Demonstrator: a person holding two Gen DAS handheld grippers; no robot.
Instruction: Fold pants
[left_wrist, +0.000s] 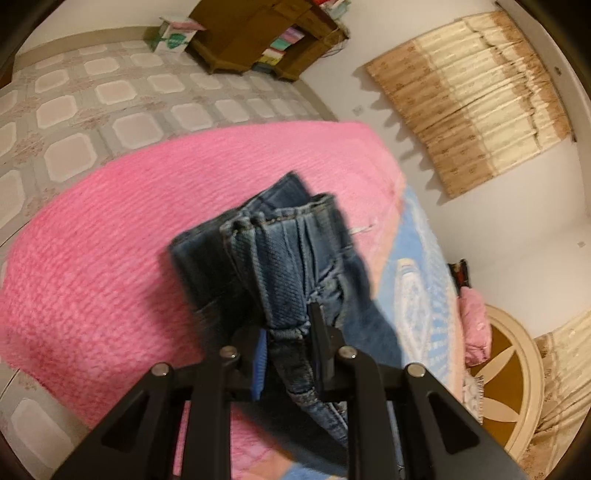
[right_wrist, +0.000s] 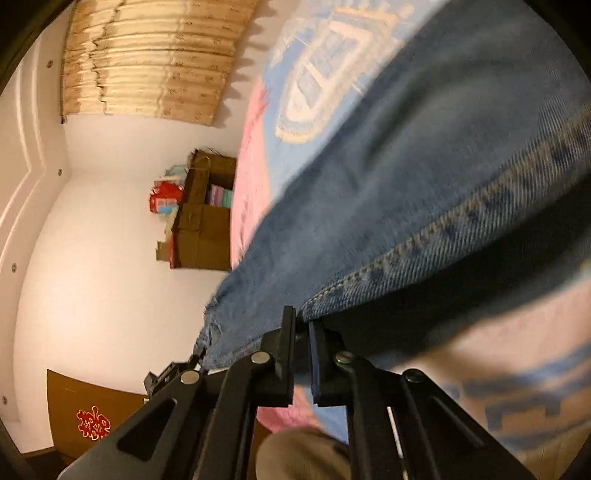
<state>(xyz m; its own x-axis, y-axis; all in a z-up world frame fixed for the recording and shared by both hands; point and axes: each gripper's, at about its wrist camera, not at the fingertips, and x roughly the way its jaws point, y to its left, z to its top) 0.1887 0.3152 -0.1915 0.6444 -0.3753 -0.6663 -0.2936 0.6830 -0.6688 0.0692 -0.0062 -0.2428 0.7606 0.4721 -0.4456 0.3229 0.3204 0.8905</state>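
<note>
Blue denim pants (left_wrist: 284, 258) hang bunched over a bed with a pink blanket (left_wrist: 110, 240). My left gripper (left_wrist: 288, 328) is shut on a thick fold of the denim near a stitched hem, which stands up in front of its fingers. In the right wrist view the pants (right_wrist: 406, 177) fill the upper right as a broad stretch of cloth with a stitched seam. My right gripper (right_wrist: 302, 321) is shut on the denim's edge by that seam, which lies thin between the pads. The rest of the pants is out of sight.
A blue and white patterned blanket (left_wrist: 417, 280) covers the bed beside the pink one. A wooden shelf unit (left_wrist: 266, 33) stands against the wall on a tiled floor (left_wrist: 110, 92). Beige curtains (left_wrist: 476, 99) hang on the wall. A round-patterned headboard (left_wrist: 509, 373) is at the right.
</note>
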